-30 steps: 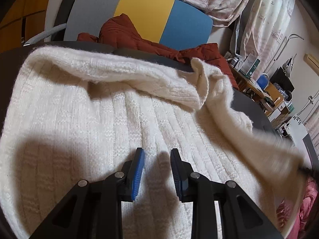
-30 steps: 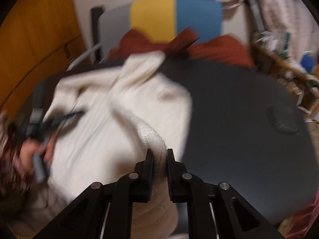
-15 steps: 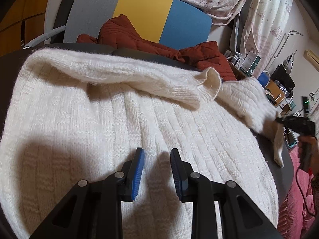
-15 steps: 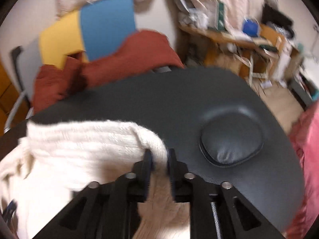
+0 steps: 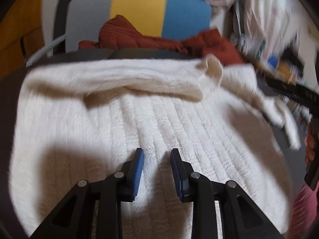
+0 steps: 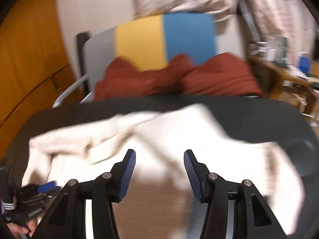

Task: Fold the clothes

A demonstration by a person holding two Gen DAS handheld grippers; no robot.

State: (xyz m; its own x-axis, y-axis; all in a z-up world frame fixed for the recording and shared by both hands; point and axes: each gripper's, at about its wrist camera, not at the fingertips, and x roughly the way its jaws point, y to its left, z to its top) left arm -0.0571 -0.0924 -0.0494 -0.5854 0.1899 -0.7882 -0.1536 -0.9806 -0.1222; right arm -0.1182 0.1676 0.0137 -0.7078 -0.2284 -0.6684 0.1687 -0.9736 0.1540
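1. The cream-white ribbed knit sweater (image 5: 155, 123) lies spread over a dark, round leather-topped table (image 6: 259, 117), covering most of its left and near part. One sleeve (image 5: 123, 77) is folded across the top of the body; the other trails off toward the right edge (image 5: 279, 111).

2. The left gripper (image 5: 156, 171) hangs just over the sweater's ribbed middle, its blue pads apart and nothing between them — it grips nothing, though whether the tips brush the knit cannot be told.

3. The right gripper (image 6: 159, 171) is above the sweater's right part with its jaws opening. White cloth lies beneath and beyond the pads, but nothing is pinched between them — the sleeve is let go.

4. The step in hand looks like the sleeve fold: one sleeve is laid in, the right-hand one has been dropped but is loose and untidy rather than flat.

5. The next move likely calls for taking that trailing sleeve near its cuff and drawing it across the body, with the left gripper pressing the middle so the knit does not slide on the smooth leather.

6. Beyond the table stands a chair with a grey, yellow and blue backrest (image 6: 163, 39), a rust-red quilted garment (image 6: 179, 79) heaped on it. Both views are blurred.
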